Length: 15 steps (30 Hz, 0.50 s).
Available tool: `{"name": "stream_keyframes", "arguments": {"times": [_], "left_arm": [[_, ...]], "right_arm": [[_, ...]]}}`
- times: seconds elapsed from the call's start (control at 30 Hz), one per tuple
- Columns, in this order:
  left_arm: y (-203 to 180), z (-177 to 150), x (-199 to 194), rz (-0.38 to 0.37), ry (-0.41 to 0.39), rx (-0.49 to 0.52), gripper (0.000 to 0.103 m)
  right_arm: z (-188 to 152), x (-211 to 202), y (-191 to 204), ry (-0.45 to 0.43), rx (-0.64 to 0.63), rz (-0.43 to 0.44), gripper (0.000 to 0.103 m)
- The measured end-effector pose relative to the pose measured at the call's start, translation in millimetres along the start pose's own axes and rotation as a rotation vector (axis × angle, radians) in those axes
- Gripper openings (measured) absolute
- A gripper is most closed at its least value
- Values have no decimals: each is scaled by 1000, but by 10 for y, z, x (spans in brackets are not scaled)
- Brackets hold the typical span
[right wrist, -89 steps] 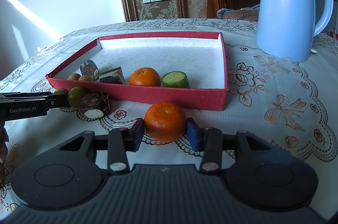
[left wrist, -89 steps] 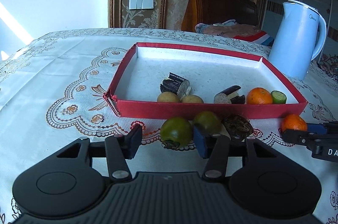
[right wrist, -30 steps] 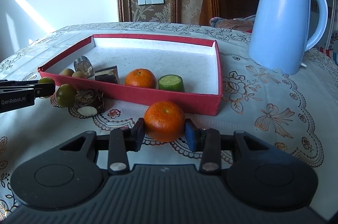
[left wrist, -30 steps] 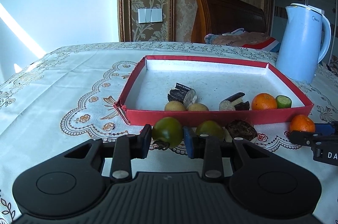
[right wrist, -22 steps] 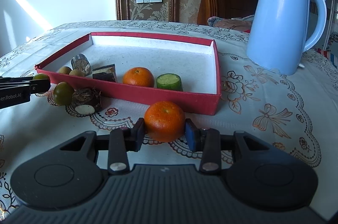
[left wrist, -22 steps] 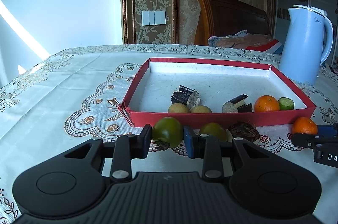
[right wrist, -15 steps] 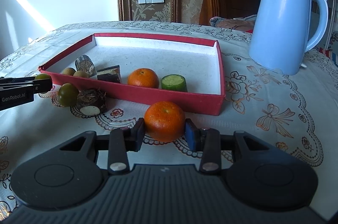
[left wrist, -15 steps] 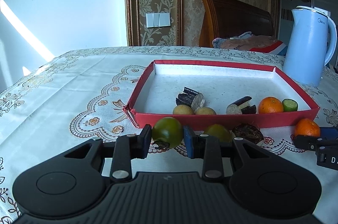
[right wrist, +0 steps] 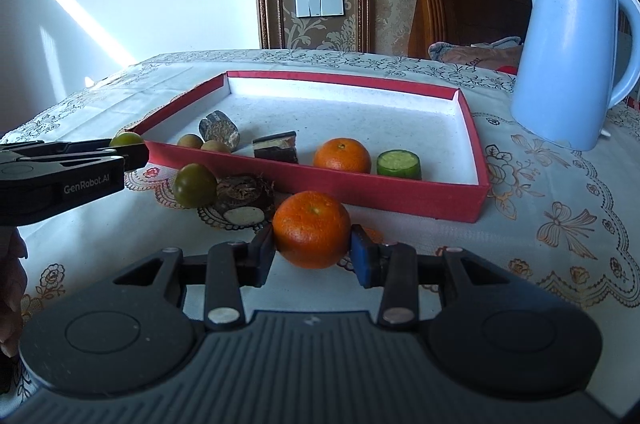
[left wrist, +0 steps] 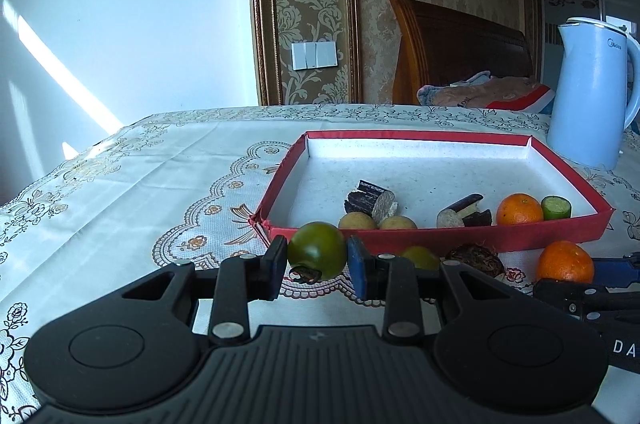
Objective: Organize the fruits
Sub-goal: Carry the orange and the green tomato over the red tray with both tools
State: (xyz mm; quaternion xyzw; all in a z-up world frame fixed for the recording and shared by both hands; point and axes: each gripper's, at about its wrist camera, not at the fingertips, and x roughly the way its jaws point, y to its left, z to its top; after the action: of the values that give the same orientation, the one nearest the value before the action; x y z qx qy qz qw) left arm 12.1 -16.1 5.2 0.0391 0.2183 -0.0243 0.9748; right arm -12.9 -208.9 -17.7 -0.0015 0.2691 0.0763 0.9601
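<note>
Green-skinned and smooth, the green fruit (left wrist: 317,250) sits clamped between the pads of my left gripper (left wrist: 317,256), lifted just in front of the near left corner of the red tray (left wrist: 500,242). My right gripper (right wrist: 313,244) is closed on the orange (right wrist: 311,229), held near the tray's near wall towards its right corner. Both grips look centred on the widest part, so I would not squeeze harder; the green fruit's skin looks slick and could pop forward. To do this well I judge I should raise each fruit clear of the red wall before crossing it, then lower onto bare white floor. The second orange (right wrist: 342,155) and cucumber piece (right wrist: 399,163) already lie by the near wall, so I would aim deeper. One more green fruit (right wrist: 195,185) and a brown root piece (right wrist: 240,198) wait on the tablecloth (right wrist: 560,224) beside that wall.
</note>
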Motion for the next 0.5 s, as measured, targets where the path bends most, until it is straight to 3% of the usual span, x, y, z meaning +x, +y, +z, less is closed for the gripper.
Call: {"name": "stream_keyframes", "arguments": {"times": [0.23, 0.5], "left_arm": [[-77, 66, -70, 0, -27, 7, 32], [-262, 289, -97, -22, -87, 26, 32]], "right_arm": [[55, -63, 2, -25, -6, 20, 38], [361, -176, -148, -96, -17, 6, 38]]}}
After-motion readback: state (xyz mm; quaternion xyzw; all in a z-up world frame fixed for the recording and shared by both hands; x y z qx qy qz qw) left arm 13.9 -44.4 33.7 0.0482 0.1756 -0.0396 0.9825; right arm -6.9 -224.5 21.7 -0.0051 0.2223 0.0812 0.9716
